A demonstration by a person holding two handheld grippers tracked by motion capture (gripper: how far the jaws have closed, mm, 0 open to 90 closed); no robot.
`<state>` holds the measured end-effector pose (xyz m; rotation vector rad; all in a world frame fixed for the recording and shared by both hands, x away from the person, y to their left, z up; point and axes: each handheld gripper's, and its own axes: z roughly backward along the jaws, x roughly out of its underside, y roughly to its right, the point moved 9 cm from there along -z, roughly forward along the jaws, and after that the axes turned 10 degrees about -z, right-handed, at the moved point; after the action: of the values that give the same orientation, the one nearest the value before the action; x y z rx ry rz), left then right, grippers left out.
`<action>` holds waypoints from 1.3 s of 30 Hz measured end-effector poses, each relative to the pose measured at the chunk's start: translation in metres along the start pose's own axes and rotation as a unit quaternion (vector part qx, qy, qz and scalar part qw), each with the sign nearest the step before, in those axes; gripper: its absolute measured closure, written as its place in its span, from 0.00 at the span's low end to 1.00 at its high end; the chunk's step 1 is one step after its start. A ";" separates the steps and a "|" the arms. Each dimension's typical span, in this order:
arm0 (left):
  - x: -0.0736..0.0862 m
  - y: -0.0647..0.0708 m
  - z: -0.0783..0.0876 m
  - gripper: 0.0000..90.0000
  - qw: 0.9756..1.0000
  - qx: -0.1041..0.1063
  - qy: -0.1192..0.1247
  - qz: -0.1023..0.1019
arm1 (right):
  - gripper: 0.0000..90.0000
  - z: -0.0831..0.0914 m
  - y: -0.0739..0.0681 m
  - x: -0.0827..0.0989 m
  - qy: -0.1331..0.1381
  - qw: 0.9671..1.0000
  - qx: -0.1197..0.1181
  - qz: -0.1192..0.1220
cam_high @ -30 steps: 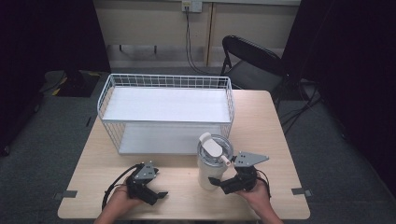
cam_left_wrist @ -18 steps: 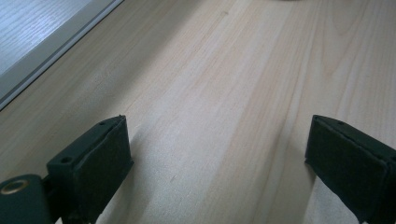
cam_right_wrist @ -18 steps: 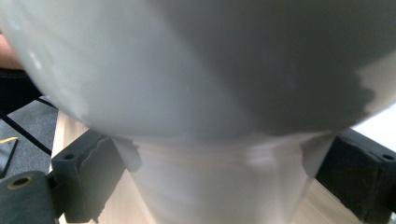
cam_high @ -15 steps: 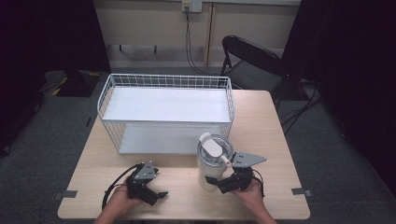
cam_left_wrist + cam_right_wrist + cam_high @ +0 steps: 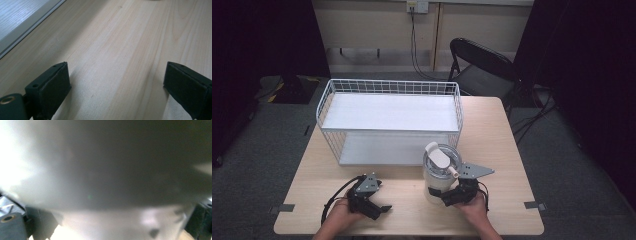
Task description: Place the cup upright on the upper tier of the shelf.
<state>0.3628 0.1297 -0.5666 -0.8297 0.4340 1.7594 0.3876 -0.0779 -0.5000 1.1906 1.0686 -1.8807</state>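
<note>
Standing upright, the white plastic lidded blender jug (image 5: pixel 440 172) sits clamped between our right gripper (image 5: pixel 451 196) fingers, left gripper (image 5: pixel 379 209) fingers apart over bare desk (image 5: pixel 507 150).

Right tongs (image 5: pixel 451 196) slightly nearer the jug's (image 5: pixel 439 172) base.

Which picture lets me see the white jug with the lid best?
The high view: the whole white jug stands on the table, beside the right gripper. The right gripper view shows a blurry grey close-up.
</note>
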 end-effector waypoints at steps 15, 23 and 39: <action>0.000 0.000 0.000 0.07 1.000 0.000 0.000 0.000 | 0.11 0.006 -0.008 -0.002 0.010 0.999 0.001 0.036; 0.000 0.000 0.000 0.07 1.000 0.000 0.000 0.000 | 0.11 0.010 -0.014 -0.017 0.018 0.999 -0.006 0.036; 0.000 0.000 0.000 0.07 1.000 0.001 0.000 0.001 | 0.11 0.020 -0.012 -0.054 0.013 0.999 -0.013 0.029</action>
<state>0.3627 0.1296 -0.5666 -0.8294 0.4358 1.7599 0.3894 -0.0849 -0.4418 1.2223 1.0583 -1.8059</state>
